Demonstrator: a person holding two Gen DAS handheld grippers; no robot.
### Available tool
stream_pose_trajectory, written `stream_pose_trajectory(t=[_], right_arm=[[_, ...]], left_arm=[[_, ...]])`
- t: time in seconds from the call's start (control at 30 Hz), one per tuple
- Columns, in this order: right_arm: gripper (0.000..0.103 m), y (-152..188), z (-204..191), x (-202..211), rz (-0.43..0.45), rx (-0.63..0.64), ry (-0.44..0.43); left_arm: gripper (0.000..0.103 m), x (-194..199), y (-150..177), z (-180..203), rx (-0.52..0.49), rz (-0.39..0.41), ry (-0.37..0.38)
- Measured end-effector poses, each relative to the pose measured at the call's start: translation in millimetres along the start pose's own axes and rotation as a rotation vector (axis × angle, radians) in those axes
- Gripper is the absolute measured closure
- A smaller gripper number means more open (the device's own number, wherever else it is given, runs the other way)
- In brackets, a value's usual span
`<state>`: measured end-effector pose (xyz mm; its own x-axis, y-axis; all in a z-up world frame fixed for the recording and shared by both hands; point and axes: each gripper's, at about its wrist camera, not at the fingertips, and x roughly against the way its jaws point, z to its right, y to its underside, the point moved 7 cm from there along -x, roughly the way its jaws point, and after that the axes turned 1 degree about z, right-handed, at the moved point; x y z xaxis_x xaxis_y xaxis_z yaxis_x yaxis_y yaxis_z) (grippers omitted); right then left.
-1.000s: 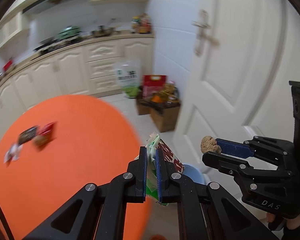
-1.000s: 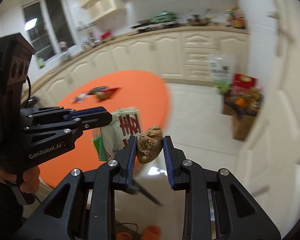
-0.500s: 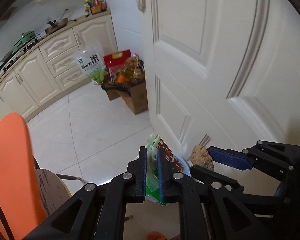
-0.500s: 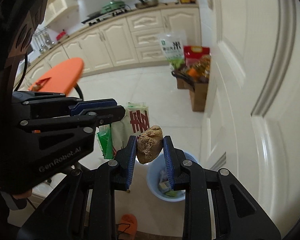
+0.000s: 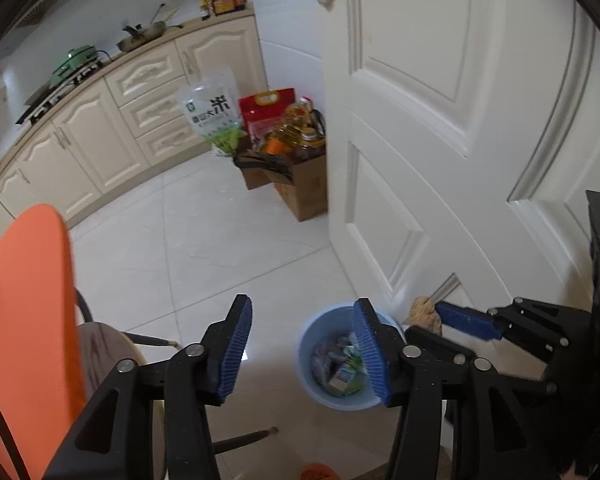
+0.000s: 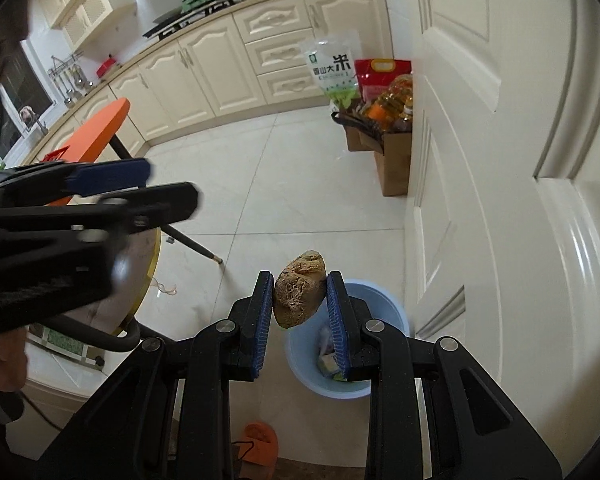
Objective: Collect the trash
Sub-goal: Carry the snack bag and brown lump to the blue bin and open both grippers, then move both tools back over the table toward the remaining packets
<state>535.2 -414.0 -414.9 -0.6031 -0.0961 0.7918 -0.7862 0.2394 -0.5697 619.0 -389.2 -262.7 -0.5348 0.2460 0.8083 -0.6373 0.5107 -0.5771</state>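
Jaws spread wide and empty, the left gripper (image 5: 304, 354) hangs above one round light-blue plastic bin (image 5: 308, 364) holding several wrappers; beside it the right gripper (image 6: 300, 316) pinches one brown crumpled lump (image 6: 299, 294) over the bin's rim.
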Motion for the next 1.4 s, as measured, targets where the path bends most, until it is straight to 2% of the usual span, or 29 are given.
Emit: stream_pose_trajectory(t=[0.1, 0.17, 0.2, 0.23, 0.27, 0.37, 0.43, 0.6, 0.7, 0.83, 0.9, 1.03, 1.13, 1.27, 1.33, 1.4], right_arm=[[0.076, -4, -2, -1, 0.015, -0.009, 0.026], [0.070, -7, -4, 3, 0.028, -0.020, 0.048], [0.056, -10, -6, 5, 0.034, -0.023, 0.056], [0.039, -11, -10, 9, 0.040, -0.024, 0.061], [0.031, -13, -16, 14, 0.044, -0.022, 0.053], [0.026, -22, -36, 31, 0.060, -0.009, 0.026], [0.013, -29, -54, 46, 0.087, 0.009, 0.021], [0.000, -53, -131, 91, 0.166, 0.087, -0.049], [0.000, -66, -187, 108, 0.199, 0.152, -0.083], [0.000, -83, -268, 115, 0.219, 0.258, -0.107], [0.000, -94, -315, 111, 0.222, 0.309, -0.145], [0.000, -111, -382, 92, 0.216, 0.379, -0.167], [0.000, -124, -429, 54, 0.182, 0.415, -0.168], [0.000, -133, -455, -1, 0.102, 0.428, -0.161], [0.000, -137, -455, -26, 0.066, 0.416, -0.172], [0.000, -139, -455, -53, 0.032, 0.405, -0.164]], left_arm=[[0.051, 12, 8, -5, -0.002, 0.024, -0.031], [0.048, 22, 13, -9, 0.003, 0.036, -0.042], [0.047, 29, 18, -12, 0.006, 0.043, -0.043], [0.046, 38, 20, -16, 0.013, 0.055, -0.044], [0.044, 48, 23, -20, 0.021, 0.067, -0.047], [0.040, 81, 36, -33, 0.051, 0.108, -0.048], [0.036, 108, 43, -45, 0.075, 0.148, -0.050], [0.016, 178, 68, -89, 0.146, 0.256, -0.084], [0.010, 220, 88, -126, 0.200, 0.312, -0.113], [0.009, 260, 120, -184, 0.251, 0.355, -0.181], [0.008, 276, 140, -221, 0.301, 0.359, -0.227], [0.008, 289, 172, -304, 0.409, 0.331, -0.305], [0.008, 278, 195, -360, 0.496, 0.300, -0.358], [0.010, 229, 219, -413, 0.616, 0.190, -0.351], [0.016, 209, 223, -422, 0.618, 0.157, -0.336], [0.029, 180, 225, -427, 0.622, 0.107, -0.314]])
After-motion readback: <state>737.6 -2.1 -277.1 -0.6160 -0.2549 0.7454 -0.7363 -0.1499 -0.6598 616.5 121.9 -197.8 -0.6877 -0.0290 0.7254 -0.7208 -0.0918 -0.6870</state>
